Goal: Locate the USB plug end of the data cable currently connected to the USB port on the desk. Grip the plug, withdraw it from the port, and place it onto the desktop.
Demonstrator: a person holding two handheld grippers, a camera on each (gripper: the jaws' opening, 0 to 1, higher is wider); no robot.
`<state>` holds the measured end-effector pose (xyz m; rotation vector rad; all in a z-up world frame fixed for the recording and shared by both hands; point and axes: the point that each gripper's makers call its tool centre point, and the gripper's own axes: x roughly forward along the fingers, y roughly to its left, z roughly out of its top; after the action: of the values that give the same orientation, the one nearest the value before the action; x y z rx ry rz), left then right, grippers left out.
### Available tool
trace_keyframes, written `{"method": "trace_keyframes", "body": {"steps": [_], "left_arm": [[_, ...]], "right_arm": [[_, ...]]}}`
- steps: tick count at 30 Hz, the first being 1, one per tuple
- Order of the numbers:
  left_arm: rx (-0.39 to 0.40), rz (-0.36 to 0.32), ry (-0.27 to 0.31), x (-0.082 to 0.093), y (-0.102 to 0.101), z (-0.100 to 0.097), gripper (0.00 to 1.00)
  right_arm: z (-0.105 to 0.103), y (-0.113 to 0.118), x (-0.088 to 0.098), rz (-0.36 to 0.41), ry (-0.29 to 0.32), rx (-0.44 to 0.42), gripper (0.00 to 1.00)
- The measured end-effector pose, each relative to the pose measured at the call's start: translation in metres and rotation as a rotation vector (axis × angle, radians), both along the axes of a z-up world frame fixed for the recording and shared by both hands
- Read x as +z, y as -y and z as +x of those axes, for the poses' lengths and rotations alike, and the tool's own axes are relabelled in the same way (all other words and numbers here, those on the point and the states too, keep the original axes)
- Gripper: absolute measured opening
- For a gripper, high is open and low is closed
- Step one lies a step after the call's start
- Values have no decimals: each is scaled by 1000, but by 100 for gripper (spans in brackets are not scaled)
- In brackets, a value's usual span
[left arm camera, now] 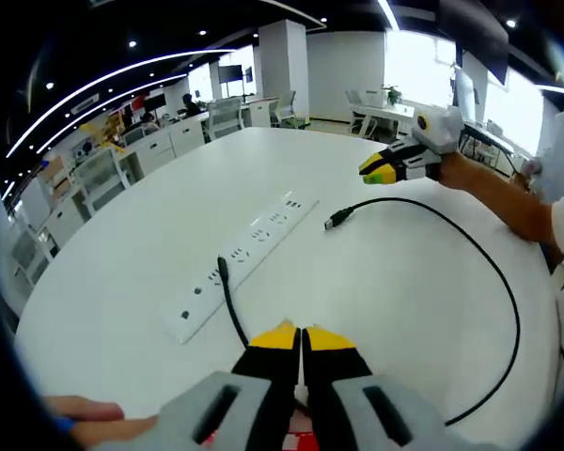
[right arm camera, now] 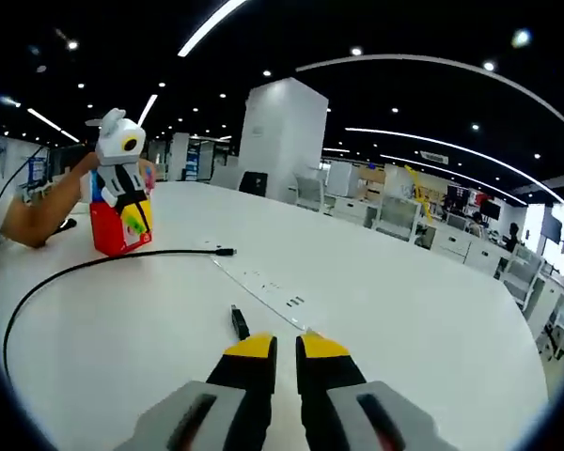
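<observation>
A white power strip [left arm camera: 249,246] [right arm camera: 271,291] lies across the white table [left arm camera: 395,310]. One end of the black cable [left arm camera: 508,291] meets the strip near its middle [left arm camera: 222,267] [right arm camera: 224,252] and runs back under my left gripper [left arm camera: 302,335], whose jaws stand shut with nothing seen between them. The cable's other end, a USB plug [left arm camera: 336,221] [right arm camera: 237,321], lies free on the table beside the strip. It sits just ahead of my right gripper [right arm camera: 285,346] [left arm camera: 371,170], whose jaws are a narrow gap apart and hold nothing. The left gripper [right arm camera: 136,224] stands to the left in the right gripper view.
The cable loops wide over the table [right arm camera: 38,291]. A person's forearm [left arm camera: 493,193] [right arm camera: 33,221] reaches in over the table edge. Office desks and chairs [left arm camera: 221,117] and a white pillar [right arm camera: 280,136] stand beyond the table.
</observation>
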<state>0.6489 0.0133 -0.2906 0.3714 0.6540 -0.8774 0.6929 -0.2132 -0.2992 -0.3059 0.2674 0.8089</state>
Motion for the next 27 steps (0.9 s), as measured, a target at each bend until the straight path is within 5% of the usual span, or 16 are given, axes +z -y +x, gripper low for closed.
{"method": "trace_keyframes", "body": {"steps": [27], "left_arm": [[0, 1, 0, -1, -1, -1, 2]], "right_arm": [[-5, -12, -8, 26, -50, 21, 15]]}}
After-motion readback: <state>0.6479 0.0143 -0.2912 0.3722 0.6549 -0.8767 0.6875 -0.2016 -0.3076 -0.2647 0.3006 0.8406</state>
